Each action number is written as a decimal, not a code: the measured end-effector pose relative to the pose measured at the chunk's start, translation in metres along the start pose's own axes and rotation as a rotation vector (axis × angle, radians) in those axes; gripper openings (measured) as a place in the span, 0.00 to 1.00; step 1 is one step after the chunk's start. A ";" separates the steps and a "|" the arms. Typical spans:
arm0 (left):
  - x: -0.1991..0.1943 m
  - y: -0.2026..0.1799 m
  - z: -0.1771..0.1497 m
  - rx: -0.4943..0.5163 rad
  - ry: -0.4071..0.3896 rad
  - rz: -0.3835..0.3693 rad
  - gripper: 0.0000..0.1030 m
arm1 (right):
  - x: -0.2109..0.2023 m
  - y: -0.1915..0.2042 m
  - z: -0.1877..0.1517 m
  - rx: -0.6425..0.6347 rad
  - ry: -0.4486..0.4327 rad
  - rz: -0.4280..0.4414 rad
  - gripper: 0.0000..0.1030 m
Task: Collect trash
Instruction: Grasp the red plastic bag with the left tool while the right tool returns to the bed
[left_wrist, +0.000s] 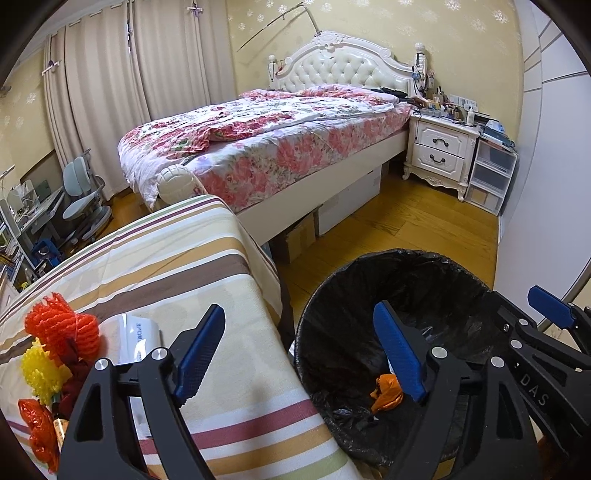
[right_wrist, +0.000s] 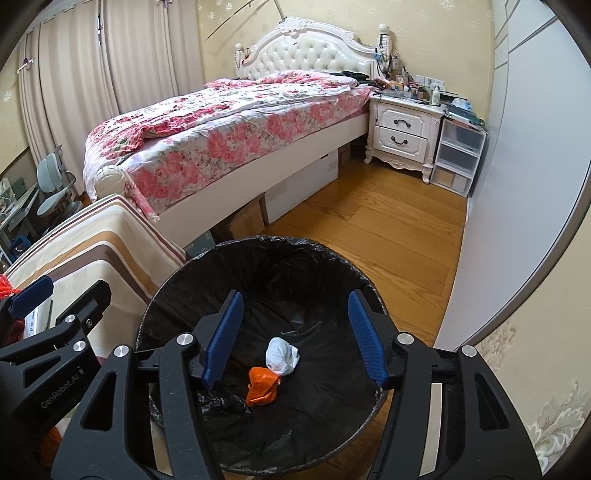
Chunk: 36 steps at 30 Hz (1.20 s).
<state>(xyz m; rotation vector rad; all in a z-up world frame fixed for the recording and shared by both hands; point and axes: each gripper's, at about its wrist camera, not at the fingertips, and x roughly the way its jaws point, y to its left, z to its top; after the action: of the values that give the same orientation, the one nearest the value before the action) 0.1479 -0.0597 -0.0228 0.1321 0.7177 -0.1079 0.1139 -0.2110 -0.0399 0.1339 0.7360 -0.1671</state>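
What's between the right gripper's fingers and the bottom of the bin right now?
Nothing. In the right wrist view the right gripper is open and empty above the trash bin; below it, a white wad and an orange wrapper lie on the liner.

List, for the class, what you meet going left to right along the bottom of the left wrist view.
Orange and yellow mesh wrappers → striped tablecloth → black-lined trash bin → right gripper.

Home bedroom, floral-quilted bed (left_wrist: 266, 136), white nightstand (left_wrist: 439, 147), drawn curtains (left_wrist: 110, 92)
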 end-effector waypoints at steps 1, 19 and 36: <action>-0.002 0.002 -0.001 -0.001 -0.002 0.004 0.78 | -0.001 0.002 -0.001 -0.003 0.002 0.004 0.57; -0.052 0.093 -0.038 -0.104 0.008 0.121 0.78 | -0.030 0.087 -0.027 -0.113 0.024 0.141 0.61; -0.099 0.192 -0.109 -0.220 0.027 0.305 0.78 | -0.070 0.174 -0.070 -0.268 0.049 0.254 0.61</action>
<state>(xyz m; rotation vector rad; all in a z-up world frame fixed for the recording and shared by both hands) 0.0305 0.1519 -0.0227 0.0320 0.7242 0.2645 0.0512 -0.0210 -0.0331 -0.0245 0.7762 0.1772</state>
